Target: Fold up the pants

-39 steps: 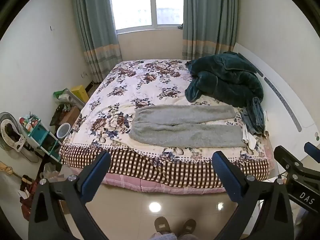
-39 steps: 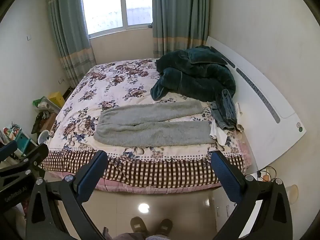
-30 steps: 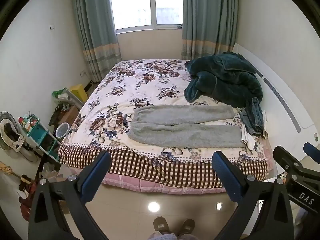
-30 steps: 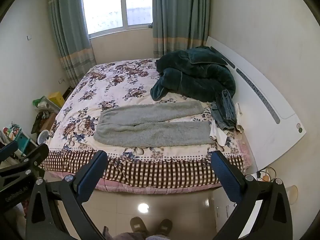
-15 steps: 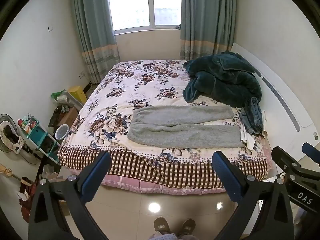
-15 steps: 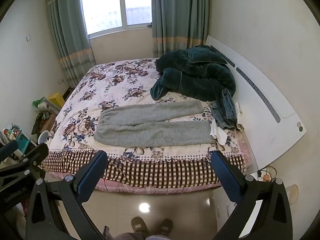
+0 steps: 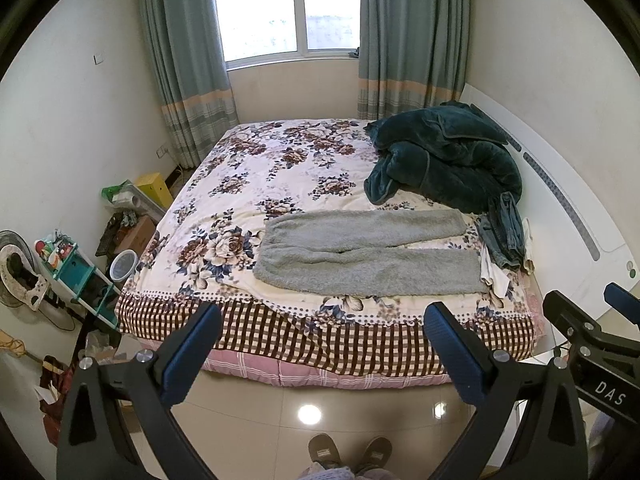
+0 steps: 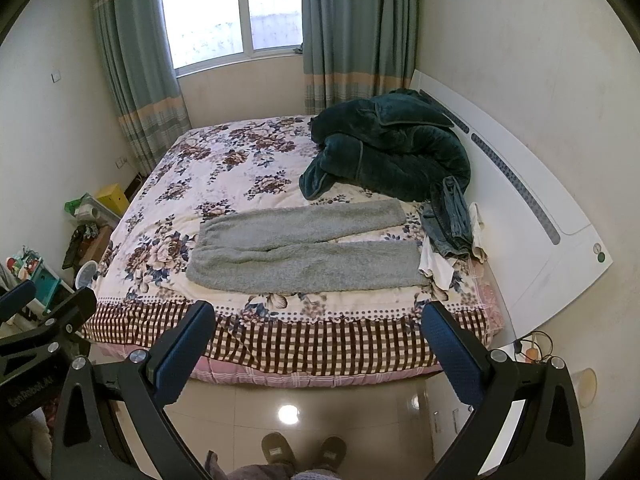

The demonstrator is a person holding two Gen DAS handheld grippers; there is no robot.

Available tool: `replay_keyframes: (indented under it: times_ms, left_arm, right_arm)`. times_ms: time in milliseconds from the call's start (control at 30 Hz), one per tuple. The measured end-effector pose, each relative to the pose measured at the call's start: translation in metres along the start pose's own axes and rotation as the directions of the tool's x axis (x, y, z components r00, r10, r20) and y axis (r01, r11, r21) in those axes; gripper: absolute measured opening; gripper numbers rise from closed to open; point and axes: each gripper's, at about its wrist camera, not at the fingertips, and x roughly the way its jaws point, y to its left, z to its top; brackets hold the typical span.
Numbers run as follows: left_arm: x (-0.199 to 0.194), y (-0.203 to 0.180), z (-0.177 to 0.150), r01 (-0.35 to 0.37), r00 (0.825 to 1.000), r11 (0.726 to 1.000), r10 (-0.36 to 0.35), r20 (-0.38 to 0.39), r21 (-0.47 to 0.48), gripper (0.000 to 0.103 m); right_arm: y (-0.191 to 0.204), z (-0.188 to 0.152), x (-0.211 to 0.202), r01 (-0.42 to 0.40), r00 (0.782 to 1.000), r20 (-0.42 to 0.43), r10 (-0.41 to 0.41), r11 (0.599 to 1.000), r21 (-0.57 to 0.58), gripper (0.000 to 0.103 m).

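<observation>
Grey fleece pants (image 7: pixel 368 256) (image 8: pixel 304 248) lie flat on the floral bedspread near the bed's front edge, waistband to the left, both legs stretched to the right. My left gripper (image 7: pixel 320 344) hangs open above the floor, short of the bed, nothing between its blue pads. My right gripper (image 8: pixel 320 344) is likewise open and empty, held at the same distance from the bed. Each gripper's frame shows at the edge of the other's view.
A dark green blanket (image 7: pixel 444 160) is heaped at the bed's far right, with jeans and a white cloth (image 7: pixel 504 236) beside the pants' leg ends. White headboard (image 8: pixel 532 216) on the right. Shelf, fan and clutter (image 7: pixel 64 264) stand left of the bed. A person's slippered feet (image 7: pixel 348 452) are on the tiled floor.
Both views have drifted slightly; the bed and pants sit marginally higher and left in frame. The pants have not moved and both grippers stay open.
</observation>
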Motion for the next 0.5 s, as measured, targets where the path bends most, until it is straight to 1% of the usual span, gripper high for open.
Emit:
replay_keyframes:
  times_ms: [167, 500]
  left_arm:
    - [-0.0016, -0.0099, 0.0072, 0.001, 1.000, 1.000, -0.001, 0.003, 0.001, 0.103]
    - [-0.0048, -0.0087, 0.0104, -0.003, 1.000, 1.000, 0.003, 0.006, 0.001, 0.103]
  right_arm:
    - [0.0006, 0.0001, 0.0005, 0.001, 1.000, 0.001, -0.001, 1.000, -0.003, 0.103]
    - [-0.0014, -0.0013, 0.0016, 0.000, 1.000, 0.001, 0.000, 1.000, -0.001, 0.103]
